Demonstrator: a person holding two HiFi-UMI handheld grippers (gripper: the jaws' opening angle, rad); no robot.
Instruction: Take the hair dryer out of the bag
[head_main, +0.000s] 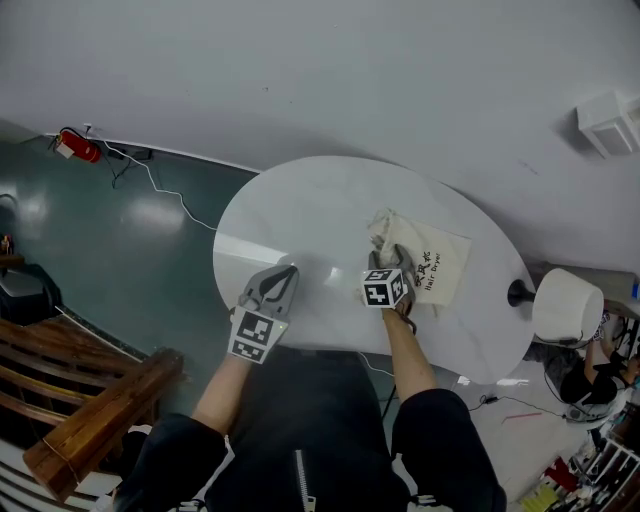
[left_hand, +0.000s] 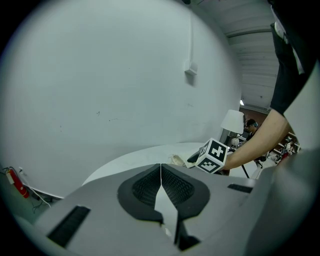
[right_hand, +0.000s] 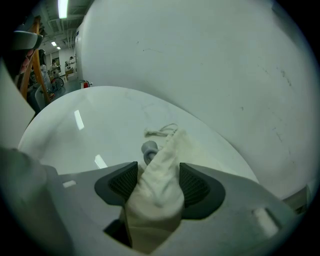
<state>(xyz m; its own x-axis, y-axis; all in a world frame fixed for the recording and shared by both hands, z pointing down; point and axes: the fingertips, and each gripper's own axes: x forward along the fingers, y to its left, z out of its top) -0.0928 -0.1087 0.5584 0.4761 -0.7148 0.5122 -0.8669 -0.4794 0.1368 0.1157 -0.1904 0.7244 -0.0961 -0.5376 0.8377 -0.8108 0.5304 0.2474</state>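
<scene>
Right tool (right_hand: 158, 169) jaws wide apart, straddling cloth bag (head_main: 445, 265) at table (head_main: 300, 210) 3 o'clock. Hair dryer (right_hand: 148, 149) grey end peeks from bag mouth, 12 o'clock off tips. Left tool (left_hand: 160, 170) jaws together, empty.

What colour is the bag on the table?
The bag is cream cloth with black lettering; the head view shows it best.

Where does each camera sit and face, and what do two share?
Head view: on the head, down at the table; forearms, left gripper, right gripper.
Left gripper view: on that gripper, across the table to the wall; shut jaws, right forearm.
Right gripper view: on that gripper, down at the bag between open jaws.
All share the table.
</scene>
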